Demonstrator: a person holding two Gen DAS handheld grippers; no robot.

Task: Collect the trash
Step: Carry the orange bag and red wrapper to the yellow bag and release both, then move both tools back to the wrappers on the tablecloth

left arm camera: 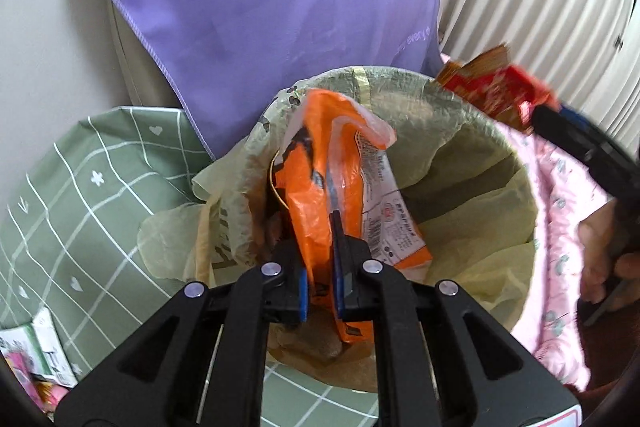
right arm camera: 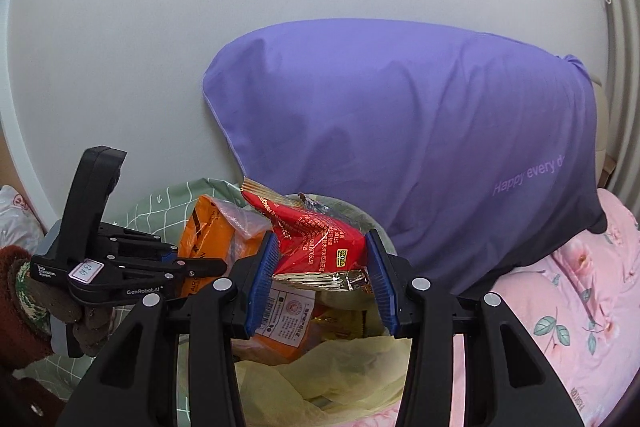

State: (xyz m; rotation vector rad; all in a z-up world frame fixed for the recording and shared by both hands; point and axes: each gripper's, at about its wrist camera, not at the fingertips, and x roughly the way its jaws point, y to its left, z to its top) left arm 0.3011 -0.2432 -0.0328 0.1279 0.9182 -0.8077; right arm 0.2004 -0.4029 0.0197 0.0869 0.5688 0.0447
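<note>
Trash already at the bin: orange snack bag pinched between the blue pads of the left gripper, standing inside the lined trash bin against its left wall. Long axis of that bag near upright, torn open end up and leaning toward the far rim, printed label panel facing right.

Red wrapper between the blue pads of the right gripper, over the bin's right rim. Jaws set wide; right pad apparently touching the wrapper's crumpled corner, left pad contact unclear, so gripped or just freed cannot be told. Wrapper tilted, long axis slanting from the gold crimped end at upper left, toward the purple pillow, down to the gold seam near the right pad.

To do the drop well: bring both pieces inboard of the rim, clear of the yellowish liner folded over the edge, then part the pads fully. Likely snag: the orange bag catching the liner flap by the green grid cloth.
</note>
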